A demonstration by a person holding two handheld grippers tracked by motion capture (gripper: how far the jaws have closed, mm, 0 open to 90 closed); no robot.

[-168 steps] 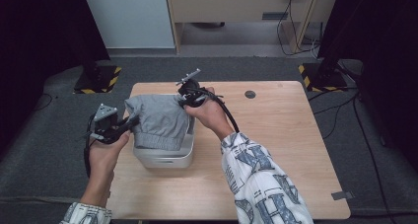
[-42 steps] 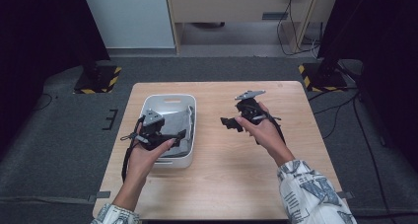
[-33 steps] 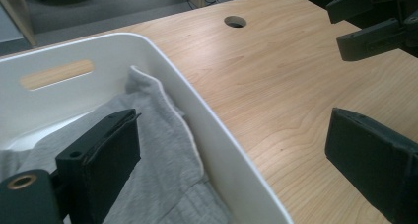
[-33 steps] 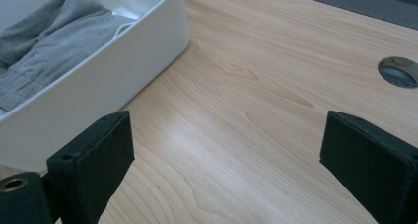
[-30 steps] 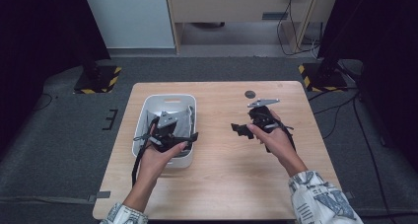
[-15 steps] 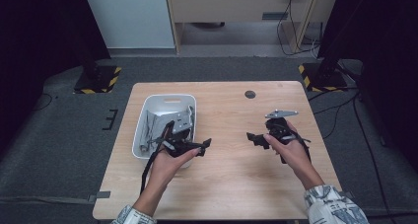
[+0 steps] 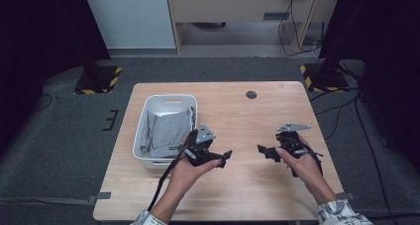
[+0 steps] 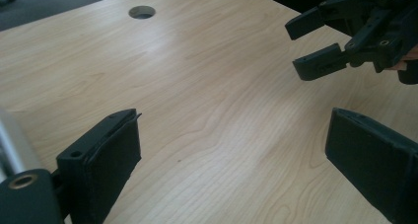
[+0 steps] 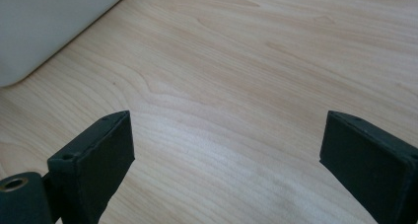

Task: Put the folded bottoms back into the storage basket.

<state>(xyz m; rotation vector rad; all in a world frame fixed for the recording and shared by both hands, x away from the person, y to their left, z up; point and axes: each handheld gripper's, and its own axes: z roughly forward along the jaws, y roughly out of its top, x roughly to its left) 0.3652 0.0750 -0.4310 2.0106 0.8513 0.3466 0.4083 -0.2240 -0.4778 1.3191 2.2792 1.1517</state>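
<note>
Pulling back toward the lower edge of the high view, both hands have left the bin (image 7: 146, 133) since the earlier frames: a few seconds ago the grey cloth (image 7: 166, 131) was being lowered over it, and now it lies folded inside, at centre left of the frame. The left tool (image 7: 224, 159) hangs just right of the bin's near corner, its jaws spread wide and empty, with bare worktop (image 8: 197, 86) between them in its own view. The right tool (image 7: 262, 149) sits at centre right, well apart from the bin, also wide open and holding nothing; it appears too at the upper right of the left gripper view (image 8: 315, 44). The two tools point at each other across bare wood. With the cloth resting in the bin and both tools free and retreating, the placing looks finished, and nothing else on the worktop seems to await handling.
</note>
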